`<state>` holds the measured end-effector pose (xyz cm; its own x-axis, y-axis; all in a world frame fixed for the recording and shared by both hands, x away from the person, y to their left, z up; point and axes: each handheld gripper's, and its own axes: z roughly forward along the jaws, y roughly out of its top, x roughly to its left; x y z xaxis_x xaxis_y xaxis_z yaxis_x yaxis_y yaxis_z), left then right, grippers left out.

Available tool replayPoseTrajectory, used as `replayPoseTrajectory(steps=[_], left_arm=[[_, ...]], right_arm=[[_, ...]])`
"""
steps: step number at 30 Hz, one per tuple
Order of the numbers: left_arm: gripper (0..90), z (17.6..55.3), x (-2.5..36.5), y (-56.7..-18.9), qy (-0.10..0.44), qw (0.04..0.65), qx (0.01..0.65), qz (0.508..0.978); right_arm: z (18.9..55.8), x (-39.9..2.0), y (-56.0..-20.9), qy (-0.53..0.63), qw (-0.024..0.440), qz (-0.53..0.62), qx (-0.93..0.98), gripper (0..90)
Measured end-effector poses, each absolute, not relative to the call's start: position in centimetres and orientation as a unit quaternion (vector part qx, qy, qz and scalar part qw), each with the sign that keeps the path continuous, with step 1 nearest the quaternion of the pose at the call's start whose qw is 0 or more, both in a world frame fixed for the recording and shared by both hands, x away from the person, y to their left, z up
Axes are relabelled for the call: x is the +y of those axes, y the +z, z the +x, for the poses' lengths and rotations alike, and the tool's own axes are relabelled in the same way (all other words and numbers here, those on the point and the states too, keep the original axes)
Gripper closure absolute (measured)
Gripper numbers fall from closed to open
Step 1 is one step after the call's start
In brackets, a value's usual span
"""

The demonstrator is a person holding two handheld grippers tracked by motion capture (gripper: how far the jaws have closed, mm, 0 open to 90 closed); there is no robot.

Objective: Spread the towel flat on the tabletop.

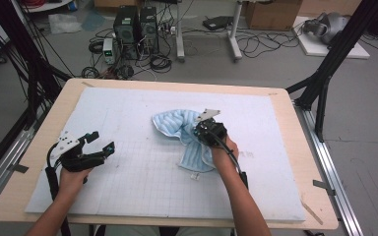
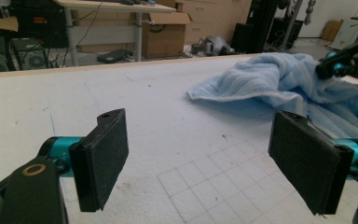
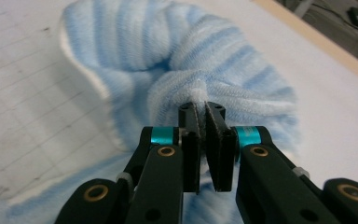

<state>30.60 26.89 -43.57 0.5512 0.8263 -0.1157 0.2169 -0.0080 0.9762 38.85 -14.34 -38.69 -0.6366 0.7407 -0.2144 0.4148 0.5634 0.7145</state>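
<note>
Blue striped towel (image 1: 187, 135) lay crumpled approx. mid-mat on the white foam mat (image 1: 128, 182), w/ one end bunched up. Right gripper (image 3: 203, 108) was clenched on a raised fold of the towel, pinched btwn its pads. Left gripper (image 2: 198, 158) sat well apart at the mat's left side, jaws released, wide, nothing btwn them.

A lab, clearly: computer towers (image 1: 137, 30) and tangled cables (image 1: 256, 45) on the floor, cardboard boxes (image 2: 168, 35), black rig frames (image 1: 330, 59) flanking the worktop (image 1: 295, 147).
</note>
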Motion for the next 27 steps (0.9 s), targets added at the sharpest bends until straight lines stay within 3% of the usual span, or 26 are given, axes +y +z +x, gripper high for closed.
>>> replayPoseTrajectory(steps=[5,8,14,19,27], left_arm=[[20.3,30.6,26.7,-43.6,0.263,0.582,0.393,0.662],[20.9,30.6,26.6,-43.6,0.261,0.582,0.391,0.663],[25.2,30.5,26.1,-43.3,0.25,0.585,0.379,0.672],[27.9,30.8,25.3,-43.1,0.229,0.59,0.369,0.681],[34.3,32.5,22.2,-43.0,0.161,0.584,0.346,0.717]], right_arm=[[40.1,-17.2,-37.3,0.327,0.26,0.377,0.827,84.7],[41.0,-18.8,-37.1,0.3,0.286,0.394,0.821,84.6],[43.3,-22.0,-38.8,0.241,0.308,0.441,0.808,83.5],[43.5,-23.0,-40.0,0.265,0.285,0.464,0.795,72.5],[38.9,-24.2,-38.8,0.376,0.262,0.45,0.766,48.8]])
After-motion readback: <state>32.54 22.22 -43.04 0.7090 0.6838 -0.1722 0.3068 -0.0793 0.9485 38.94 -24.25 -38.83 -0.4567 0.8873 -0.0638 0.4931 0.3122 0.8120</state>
